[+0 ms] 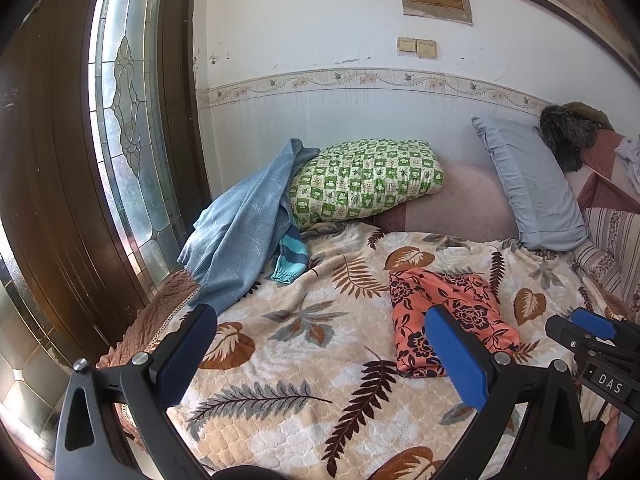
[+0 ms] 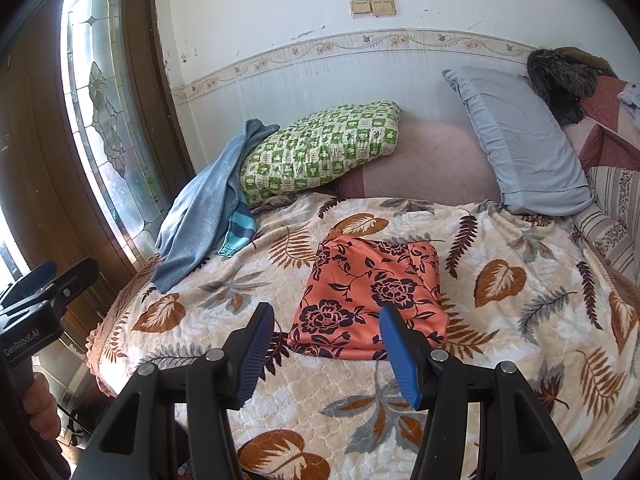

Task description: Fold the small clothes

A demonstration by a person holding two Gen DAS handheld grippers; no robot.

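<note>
Orange floral cloth, folded into a rough square, is seen lying flat on the leaf-patterned blanket that covers the bed. The right gripper is held just short of the near edge of this folded garment, its jaws standing moderately apart with nothing between them; the near hem is framed between the two blue pads, but no contact can be made out. From the left wrist view, the left gripper is held to the left of the garment, its jaws spread wide and empty, with only bare blanket between them. The right-hand pad of that gripper overlaps the garment's near left corner in the picture, though whether it touches the cloth or merely hovers in front cannot be judged. A crumpled blue garment is draped at the far left of the bed, against a green checked pillow. A pale blue pillow is propped at the far right. Fingers of a hand are visible on the left gripper's handle.
</note>
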